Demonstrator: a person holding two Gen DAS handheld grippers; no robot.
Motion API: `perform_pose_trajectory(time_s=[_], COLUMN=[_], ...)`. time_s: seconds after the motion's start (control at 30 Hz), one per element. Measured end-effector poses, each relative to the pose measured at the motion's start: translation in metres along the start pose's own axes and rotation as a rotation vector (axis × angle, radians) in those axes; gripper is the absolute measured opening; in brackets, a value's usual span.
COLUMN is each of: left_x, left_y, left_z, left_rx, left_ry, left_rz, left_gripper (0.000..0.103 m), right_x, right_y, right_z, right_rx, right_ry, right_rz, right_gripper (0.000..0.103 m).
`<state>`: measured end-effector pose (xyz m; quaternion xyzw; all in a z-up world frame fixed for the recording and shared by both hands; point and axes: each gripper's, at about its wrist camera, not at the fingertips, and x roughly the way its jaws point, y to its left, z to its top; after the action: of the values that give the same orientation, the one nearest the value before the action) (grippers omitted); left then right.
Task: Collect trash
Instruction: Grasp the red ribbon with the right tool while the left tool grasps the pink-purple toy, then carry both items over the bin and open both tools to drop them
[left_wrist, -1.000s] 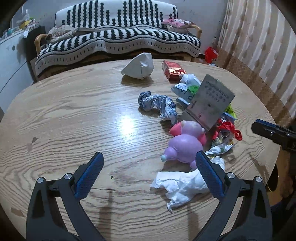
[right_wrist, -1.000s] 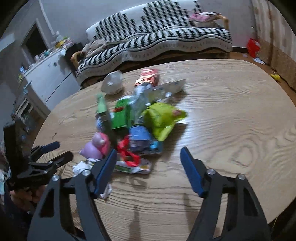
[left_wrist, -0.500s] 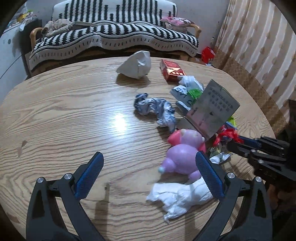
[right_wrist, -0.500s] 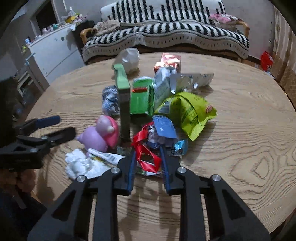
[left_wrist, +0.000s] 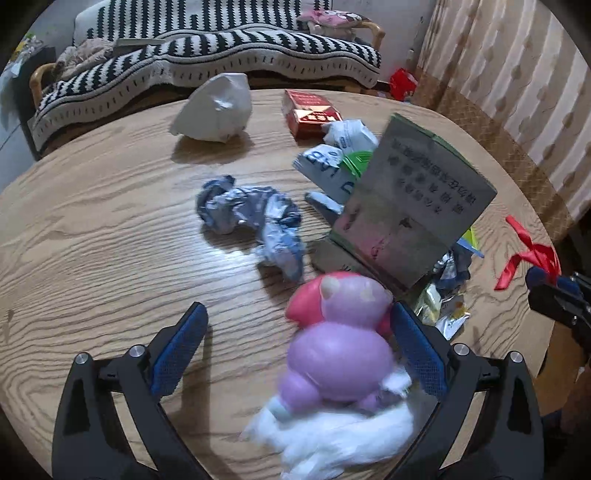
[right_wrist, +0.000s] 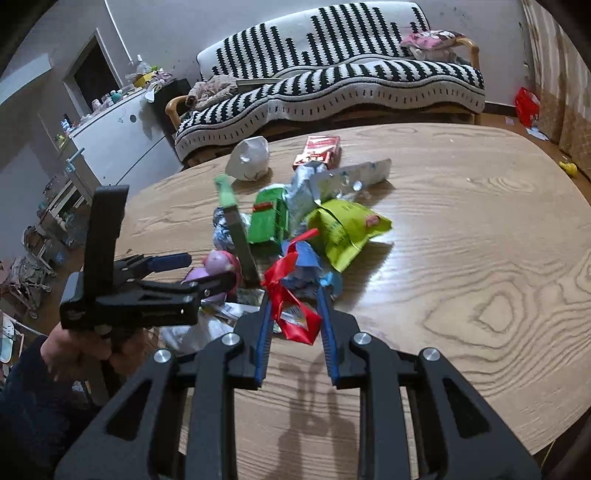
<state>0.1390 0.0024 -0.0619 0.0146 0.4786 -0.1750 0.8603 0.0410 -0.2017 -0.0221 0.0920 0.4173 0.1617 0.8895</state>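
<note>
My right gripper (right_wrist: 295, 299) is shut on a red ribbon (right_wrist: 291, 306) and holds it lifted above the table edge; the ribbon also shows in the left wrist view (left_wrist: 532, 254). My left gripper (left_wrist: 295, 325) is open around a pink and purple toy (left_wrist: 340, 339) that lies on crumpled white tissue (left_wrist: 343, 439). A trash pile sits mid-table: a crumpled blue-white wrapper (left_wrist: 251, 214), an upright carton (left_wrist: 410, 206), a yellow-green bag (right_wrist: 343, 229), a green pack (right_wrist: 267, 221), a red box (left_wrist: 310, 112) and a white wad (left_wrist: 216, 107).
The round wooden table (right_wrist: 461, 240) has its front edge close to both grippers. A striped sofa (right_wrist: 332, 92) stands behind it, a white cabinet (right_wrist: 118, 144) at the left, a curtain (left_wrist: 517, 81) at the right.
My right gripper closed on the red ribbon and lifted it away from the pile. My left gripper moved forward and right, and the toy now lies between its fingers.
</note>
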Motion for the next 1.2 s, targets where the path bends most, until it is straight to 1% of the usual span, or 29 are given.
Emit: perform_pose_trajectory(time_s=[0.07,0.13,0.17,0.2,0.23,0.33,0.47,0.67,0.77,0.83,0.97,1.07,1.13,1.2], left_x=[0.003,0.004,0.002,-0.001,-0.005,-0.022,-0.041,-0.071,-0.074,-0.076,-0.073,-0.064,-0.059,-0.054], left_y=[-0.004,-0.007,-0.009,-0.011,-0.012,-0.013,-0.003,0.012,0.012,0.002,-0.041,-0.083,-0.113,-0.148], left_z=[-0.001,-0.002,-0.002,-0.002,-0.003,-0.001,0.001,0.006,0.010,0.009,0.013,0.015,0.016,0.015], left_rx=[0.015,0.026,0.035,0.035,0.032,0.016,-0.033,-0.095,-0.145,-0.140,-0.070,-0.003,0.040,0.096], left_ry=[0.005,0.009,0.000,0.001,0.000,-0.054,-0.093,-0.178,-0.182,-0.183,-0.187,-0.179,-0.174,-0.178], left_rz=[-0.002,-0.015,-0.026,-0.051,-0.071,-0.010,0.018,0.090,0.063,0.048,0.004,-0.034,-0.060,-0.086], left_gripper=[0.095,0.087,0.072,0.065,0.048,0.045,0.043,0.043,0.043,0.043,0.043,0.043,0.043,0.043], right_x=[-0.002,-0.005,-0.005,-0.008,-0.010,-0.017,-0.023,-0.038,-0.048,-0.059,-0.081,-0.103,-0.121,-0.138], right_y=[-0.002,-0.007,-0.007,-0.009,-0.011,-0.015,-0.021,-0.037,-0.051,-0.063,-0.092,-0.123,-0.148,-0.171], right_z=[-0.003,-0.007,-0.008,-0.008,-0.009,-0.010,-0.011,-0.013,-0.017,-0.021,-0.032,-0.047,-0.060,-0.074], right_rx=[0.003,0.011,0.011,0.013,0.017,0.027,0.041,0.060,0.084,0.094,0.132,0.182,0.220,0.258], right_ry=[0.004,0.008,0.007,0.002,-0.001,-0.017,-0.021,-0.048,-0.057,-0.073,-0.097,-0.116,-0.131,-0.143], right_rz=[0.002,0.008,0.005,0.001,0.001,-0.002,-0.004,-0.050,-0.076,-0.116,-0.192,-0.258,-0.317,-0.362], right_gripper=[0.024,0.024,0.024,0.024,0.024,0.024,0.024,0.024,0.024,0.024,0.024,0.024,0.024,0.024])
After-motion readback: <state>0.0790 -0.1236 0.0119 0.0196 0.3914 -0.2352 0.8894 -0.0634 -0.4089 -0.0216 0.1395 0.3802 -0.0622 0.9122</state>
